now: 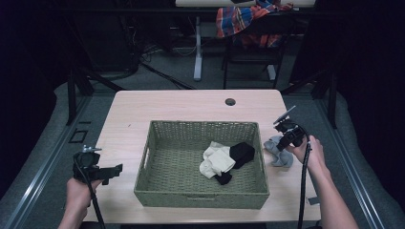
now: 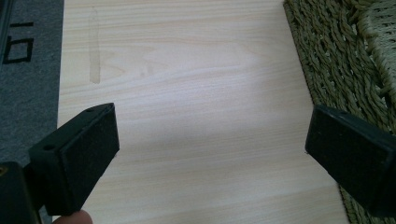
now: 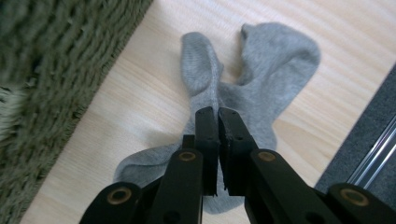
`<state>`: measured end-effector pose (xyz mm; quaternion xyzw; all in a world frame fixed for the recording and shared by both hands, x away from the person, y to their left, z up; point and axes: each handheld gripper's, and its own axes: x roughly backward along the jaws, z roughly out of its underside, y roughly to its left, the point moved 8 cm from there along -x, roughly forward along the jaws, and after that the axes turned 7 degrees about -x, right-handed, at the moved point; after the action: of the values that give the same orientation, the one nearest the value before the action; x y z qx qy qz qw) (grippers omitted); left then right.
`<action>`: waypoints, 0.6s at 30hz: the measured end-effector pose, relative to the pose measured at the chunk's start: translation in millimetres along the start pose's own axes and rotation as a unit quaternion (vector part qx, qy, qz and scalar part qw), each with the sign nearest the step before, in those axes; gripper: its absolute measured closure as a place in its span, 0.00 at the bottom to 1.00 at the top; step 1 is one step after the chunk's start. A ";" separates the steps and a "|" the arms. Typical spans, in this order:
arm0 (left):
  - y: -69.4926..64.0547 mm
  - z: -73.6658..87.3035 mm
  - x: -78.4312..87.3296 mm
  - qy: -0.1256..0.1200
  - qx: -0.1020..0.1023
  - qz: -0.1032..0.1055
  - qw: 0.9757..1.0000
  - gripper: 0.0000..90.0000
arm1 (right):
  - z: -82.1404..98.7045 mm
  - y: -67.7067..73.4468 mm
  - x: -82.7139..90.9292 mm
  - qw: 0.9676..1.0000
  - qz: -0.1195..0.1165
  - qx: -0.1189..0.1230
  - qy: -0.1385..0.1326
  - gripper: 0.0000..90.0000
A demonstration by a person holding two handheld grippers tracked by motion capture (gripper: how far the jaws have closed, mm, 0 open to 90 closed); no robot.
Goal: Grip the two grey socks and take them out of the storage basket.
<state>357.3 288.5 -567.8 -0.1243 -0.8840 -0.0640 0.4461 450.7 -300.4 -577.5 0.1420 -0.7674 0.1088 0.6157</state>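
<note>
— Grey knit fabric is sitting right under the right gripper [image 3: 217, 110]; its jaws are standing pressed together above the grey sock [image 3: 261, 70], and I cannot tell if any cloth is caught between them.

— How is the sock going to handle?

— I am judging it light, soft and floppy, not fragile. It is lying crumpled on the wooden table [image 1: 133, 114], just beside the right wall of the woven basket [image 1: 200, 195]. A raised fold near the middle is looking like the best place to pinch.

— Is anything standing in the way?

— The basket wall is rising between sock and inside, where the cream socks [image 1: 217, 161] and black socks [image 1: 240, 155] are lying. The left gripper [image 2: 210, 135] is waiting wide open over bare table.
</note>
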 end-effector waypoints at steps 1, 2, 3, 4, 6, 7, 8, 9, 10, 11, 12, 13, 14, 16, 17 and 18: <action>0.1 -0.1 -0.2 -0.001 0.000 -0.001 1.000 0.03 | 0.1 0.1 -1.9 1.000 -0.001 -0.001 0.001 0.96; 0.1 0.0 -0.2 -0.001 0.001 -0.001 1.000 0.03 | 0.7 0.6 -4.1 1.000 -0.006 -0.003 0.005 0.96; 0.3 0.1 -0.2 -0.002 0.001 -0.001 1.000 0.03 | 1.1 0.3 -6.2 1.000 -0.006 -0.002 0.007 0.96; 0.4 0.1 -0.2 -0.001 0.001 -0.001 1.000 0.03 | 1.7 0.3 -8.2 1.000 -0.006 -0.004 0.010 0.96; 0.4 -0.1 -0.1 -0.002 0.001 -0.002 1.000 0.03 | 3.4 1.0 -12.4 1.000 -0.011 -0.003 0.019 0.95; 0.3 -0.3 -0.1 -0.003 0.001 -0.002 1.000 0.03 | 3.7 0.7 -14.6 1.000 -0.012 0.001 0.020 0.95; 0.0 -0.4 -0.1 -0.003 0.001 -0.002 1.000 0.03 | 4.2 1.2 -16.0 1.000 -0.009 -0.005 0.021 0.94; -0.2 -0.2 0.0 0.000 0.000 -0.001 1.000 0.03 | 4.5 0.3 -16.2 1.000 -0.011 -0.001 0.025 0.94; -0.3 -0.1 0.0 0.000 0.000 -0.001 1.000 0.03 | 4.1 0.6 -16.0 1.000 -0.011 -0.005 0.020 0.93; -0.2 -0.1 0.0 0.000 0.001 -0.001 1.000 0.03 | 4.0 0.0 -14.9 1.000 -0.014 -0.005 0.019 0.92; -0.3 -0.1 0.0 0.000 0.001 -0.001 1.000 0.03 | 3.8 -0.4 -13.1 1.000 -0.011 -0.008 0.015 0.90; -0.1 -0.1 0.0 0.000 0.001 -0.001 1.000 0.03 | 3.5 -1.4 -10.6 1.000 -0.016 -0.006 0.011 0.88; -0.1 -0.2 -0.3 -0.002 0.002 -0.001 1.000 0.03 | 2.9 -3.4 -5.0 1.000 -0.019 -0.014 -0.001 0.81; -0.1 -0.1 -0.2 -0.002 0.002 -0.001 1.000 0.03 | 3.2 -5.6 3.0 1.000 -0.017 -0.016 -0.008 0.71; -0.2 -0.2 -0.1 -0.002 0.002 -0.001 1.000 0.03 | 3.2 -5.6 3.0 1.000 -0.017 -0.016 -0.008 0.71; -0.5 -0.3 0.2 -0.001 0.002 0.000 1.000 0.03 | 3.4 -6.4 6.8 1.000 -0.016 -0.015 -0.009 0.64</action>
<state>357.3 287.9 -567.5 -0.1233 -0.8845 -0.0628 0.4455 448.5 -308.1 -571.6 0.1455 -0.7724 0.0860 0.6123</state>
